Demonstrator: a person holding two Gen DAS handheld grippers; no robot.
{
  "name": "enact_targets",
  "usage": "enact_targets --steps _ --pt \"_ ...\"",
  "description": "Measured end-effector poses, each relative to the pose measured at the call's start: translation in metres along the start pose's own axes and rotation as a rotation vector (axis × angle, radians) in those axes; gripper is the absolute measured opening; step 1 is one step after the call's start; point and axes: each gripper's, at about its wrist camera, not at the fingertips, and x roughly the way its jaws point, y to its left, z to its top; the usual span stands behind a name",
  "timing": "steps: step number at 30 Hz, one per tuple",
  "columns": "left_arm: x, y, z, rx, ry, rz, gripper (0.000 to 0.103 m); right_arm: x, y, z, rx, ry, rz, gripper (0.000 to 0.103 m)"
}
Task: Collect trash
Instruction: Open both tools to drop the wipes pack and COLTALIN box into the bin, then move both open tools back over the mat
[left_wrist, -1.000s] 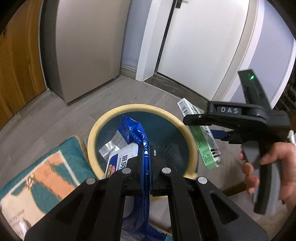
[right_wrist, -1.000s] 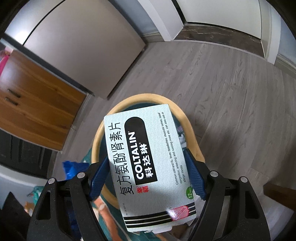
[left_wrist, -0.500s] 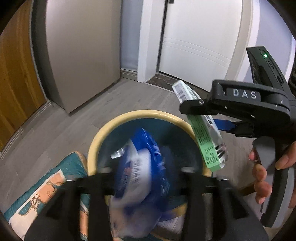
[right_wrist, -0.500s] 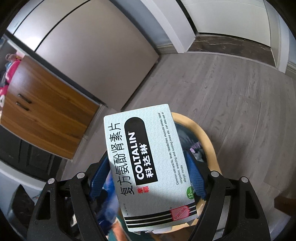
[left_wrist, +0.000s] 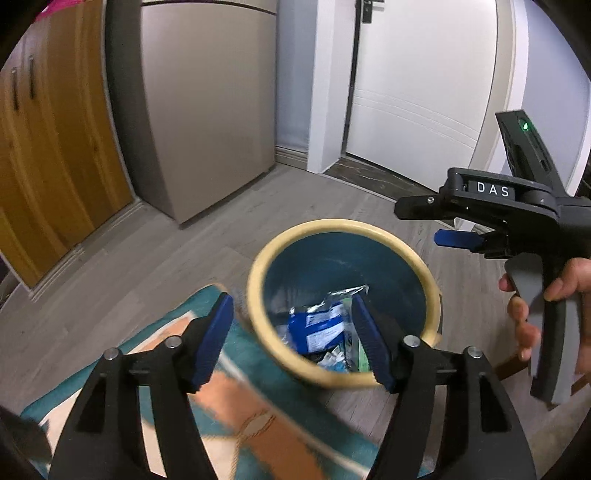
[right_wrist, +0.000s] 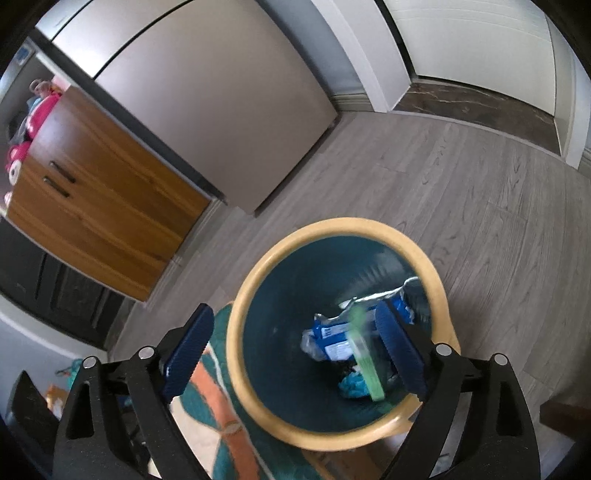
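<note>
A round bin with a cream rim (left_wrist: 255, 280) (right_wrist: 243, 295) and a teal inside stands on the floor below both grippers. At its bottom lies a blue and white wrapper (left_wrist: 317, 328) (right_wrist: 332, 339) among silver foil scraps. A green-edged medicine box (right_wrist: 364, 354), blurred, stands on edge inside the bin beside the wrapper. My left gripper (left_wrist: 290, 314) hovers over the bin's near rim, its jaws opening with nothing between them. My right gripper (right_wrist: 293, 317) (left_wrist: 421, 226) is above the bin too, jaws opening and empty.
A teal and orange rug (left_wrist: 240, 406) (right_wrist: 207, 406) lies against the bin's near left side. Behind stand a grey fridge (left_wrist: 207, 110), a wooden cabinet (left_wrist: 55, 147) and a white door (left_wrist: 417, 92). A person's hand (left_wrist: 565, 284) holds the right gripper's handle.
The left gripper opened and the blue wrapper dropped into the bin. The right gripper let go of the medicine box, which fell in too. Both grippers rose a little.
</note>
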Motion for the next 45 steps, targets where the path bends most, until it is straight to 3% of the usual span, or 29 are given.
enact_targets --steps 7,14,21,34,45 --pt "-0.06 0.036 -0.013 -0.017 -0.048 0.069 0.098 -0.026 0.026 -0.02 -0.006 -0.018 0.047 0.094" --pt "-0.107 0.055 -0.037 0.022 -0.072 0.173 0.097 -0.046 0.072 -0.05 -0.123 -0.013 0.052 0.097" --pt "-0.134 0.086 -0.068 -0.027 -0.069 0.189 0.097 -0.056 0.105 -0.073 -0.247 -0.017 0.004 0.097" --pt "-0.158 0.131 -0.094 -0.125 -0.082 0.232 0.097 -0.05 0.138 -0.099 -0.287 0.006 -0.005 0.098" --pt "-0.165 0.144 -0.103 -0.155 -0.078 0.256 0.097 -0.041 0.164 -0.123 -0.317 0.049 -0.009 0.098"
